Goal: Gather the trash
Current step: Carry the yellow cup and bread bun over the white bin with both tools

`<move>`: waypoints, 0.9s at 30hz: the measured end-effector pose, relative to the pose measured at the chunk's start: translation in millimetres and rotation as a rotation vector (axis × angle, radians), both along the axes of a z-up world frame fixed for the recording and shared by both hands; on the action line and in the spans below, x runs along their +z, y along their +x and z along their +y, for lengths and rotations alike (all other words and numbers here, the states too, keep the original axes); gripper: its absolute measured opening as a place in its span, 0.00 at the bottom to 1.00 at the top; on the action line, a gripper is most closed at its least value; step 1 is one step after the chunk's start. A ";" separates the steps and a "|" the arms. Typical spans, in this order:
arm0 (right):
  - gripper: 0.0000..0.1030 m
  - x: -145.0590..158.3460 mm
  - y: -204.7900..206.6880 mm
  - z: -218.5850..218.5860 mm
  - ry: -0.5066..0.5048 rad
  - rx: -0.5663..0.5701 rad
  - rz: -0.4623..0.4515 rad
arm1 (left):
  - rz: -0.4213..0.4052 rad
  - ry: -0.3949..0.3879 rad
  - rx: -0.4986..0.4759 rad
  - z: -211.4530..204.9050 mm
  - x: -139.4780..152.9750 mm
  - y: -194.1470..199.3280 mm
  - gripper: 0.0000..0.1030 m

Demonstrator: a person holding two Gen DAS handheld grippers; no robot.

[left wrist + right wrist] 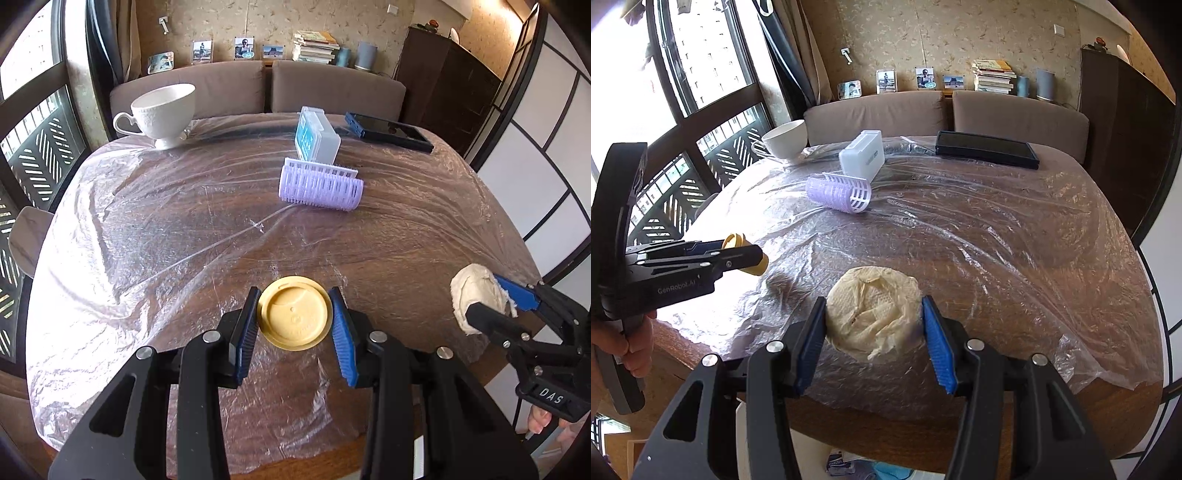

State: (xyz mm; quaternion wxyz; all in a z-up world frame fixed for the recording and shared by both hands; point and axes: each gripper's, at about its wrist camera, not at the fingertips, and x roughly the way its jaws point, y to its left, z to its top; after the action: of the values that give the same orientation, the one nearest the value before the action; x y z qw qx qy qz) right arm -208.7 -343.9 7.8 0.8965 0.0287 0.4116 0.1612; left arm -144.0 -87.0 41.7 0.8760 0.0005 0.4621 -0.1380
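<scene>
Yellow cup lid (293,316) clamped in left gripper (294,325); crumpled tissue wad (873,312) clamped in right gripper (873,332); both lifted off bench (1015,240); disposal pending; nothing binned yet.

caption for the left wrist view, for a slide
Left gripper clamps a yellow lid; right gripper holds a tissue wad.

Place: a home living room.
Seating: brown sofa (258,86) along the table's far edge.
Ledge: framed photos (886,82), stacked books (993,75).
Walls: patterned wallpaper (960,33).
Table: wooden table (388,258) under plastic film, teacup (164,112) at its far left corner.
</scene>
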 end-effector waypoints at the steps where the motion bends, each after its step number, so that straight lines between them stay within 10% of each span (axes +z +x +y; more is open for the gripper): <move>1: 0.49 0.7 -1.3 1.0 0.000 0.003 -0.001 | -0.003 -0.002 0.000 -0.4 1.1 -0.8 0.38; 27: 0.49 16.5 -52.7 1.0 0.011 0.033 0.036 | 0.002 -0.051 -0.037 -6.8 14.3 -70.0 0.38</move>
State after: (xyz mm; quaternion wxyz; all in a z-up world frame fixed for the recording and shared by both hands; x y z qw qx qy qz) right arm -261.4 -342.9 24.3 0.8861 0.0297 0.4271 0.1775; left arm -213.9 -93.9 56.0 0.8726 -0.0134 0.4591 -0.1660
